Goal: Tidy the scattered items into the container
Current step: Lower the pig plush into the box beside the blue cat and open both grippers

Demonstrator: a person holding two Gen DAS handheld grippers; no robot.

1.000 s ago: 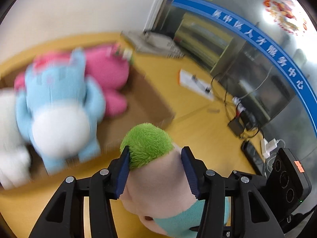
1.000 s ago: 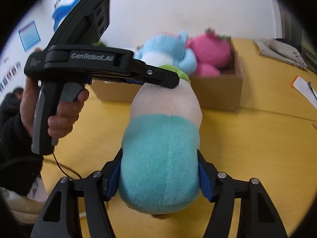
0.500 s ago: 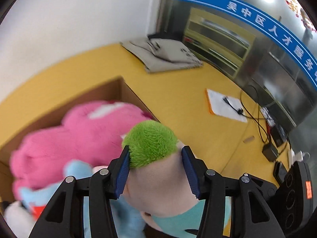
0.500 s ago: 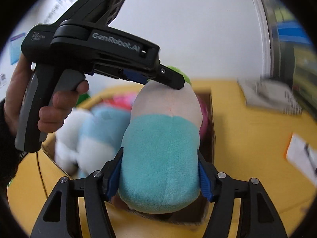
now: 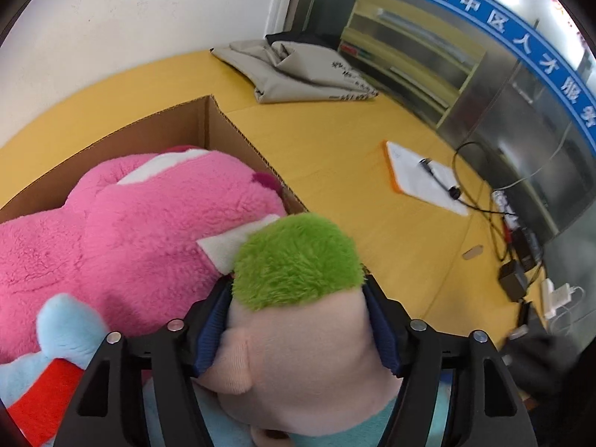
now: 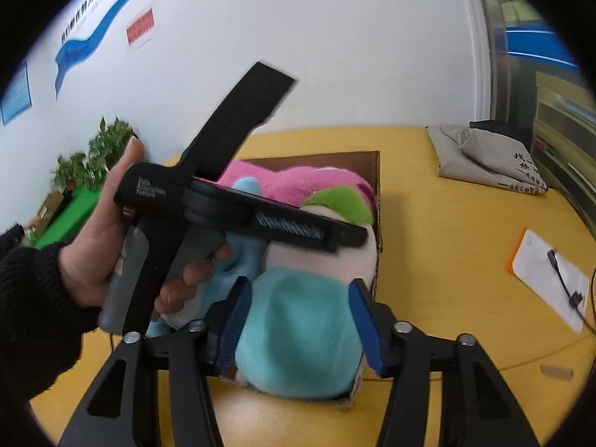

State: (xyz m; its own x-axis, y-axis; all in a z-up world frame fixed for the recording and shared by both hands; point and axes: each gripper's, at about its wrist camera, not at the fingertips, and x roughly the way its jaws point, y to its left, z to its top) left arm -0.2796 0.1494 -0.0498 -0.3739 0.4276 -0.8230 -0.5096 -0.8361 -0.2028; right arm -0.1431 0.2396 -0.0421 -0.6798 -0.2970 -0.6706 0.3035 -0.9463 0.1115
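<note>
Both grippers hold one plush doll [image 5: 298,335] with green hair, a peach head and a teal body [image 6: 298,339]. My left gripper [image 5: 298,320] is shut on its head. My right gripper [image 6: 298,320] is shut on its teal body. The doll hangs over the near right corner of the open cardboard box [image 5: 238,138], which also shows in the right wrist view [image 6: 378,186]. In the box lie a pink plush [image 5: 149,231] and a light blue plush [image 5: 63,335]. The left gripper's body and the hand on it [image 6: 111,253] cover much of the box in the right wrist view.
The box stands on a yellow table [image 5: 335,141]. A folded grey cloth bag [image 5: 298,70] lies at the back. A white pad with an orange edge [image 5: 421,178] and cables and chargers [image 5: 514,253] lie to the right. Potted plants [image 6: 89,156] stand far left.
Both grippers have carried the doll from the table in front of the box to over the box and lowered it toward the pink and blue plush. Both grips stayed shut.
</note>
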